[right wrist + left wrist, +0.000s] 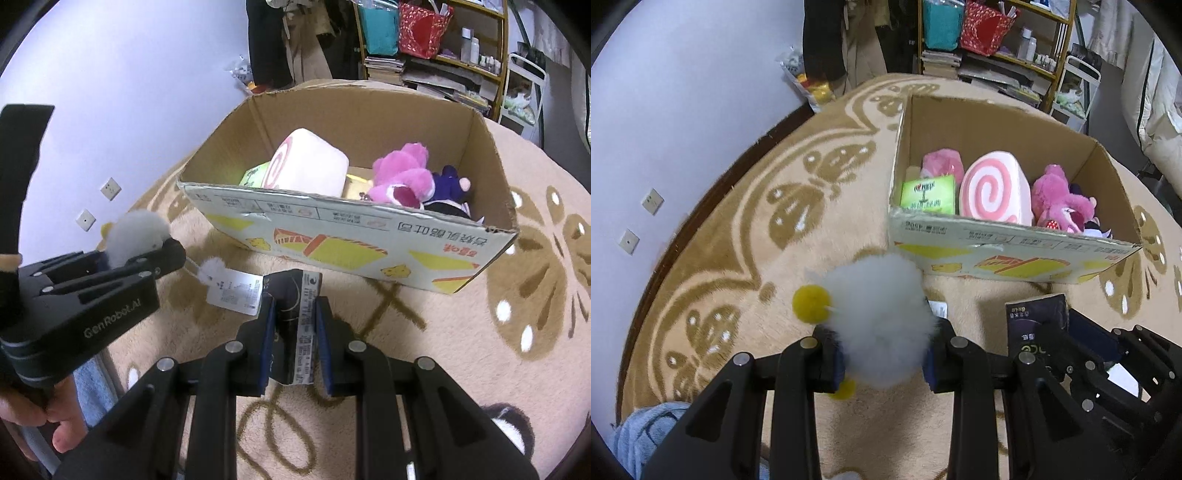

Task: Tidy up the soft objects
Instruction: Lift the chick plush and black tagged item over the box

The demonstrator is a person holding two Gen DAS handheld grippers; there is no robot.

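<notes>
My left gripper (884, 363) is shut on a fluffy white plush toy (879, 317) with yellow pompoms, held above the carpet just in front of the open cardboard box (997, 254). It also shows in the right wrist view (135, 236), with a white tag (232, 291) hanging from it. My right gripper (295, 343) is shut on a dark tissue pack (295, 310), also seen in the left wrist view (1036, 325). The box (351, 240) holds a pink swirl roll cushion (993, 190), a pink plush bear (1060, 203), a green tissue pack (927, 194) and a purple plush (448, 184).
A beige patterned carpet (798, 206) covers the floor. A pale wall with two sockets (652, 201) lies to the left. Shelves with bags and bottles (990, 33) stand behind the box. Blue fabric (646, 432) lies at the lower left.
</notes>
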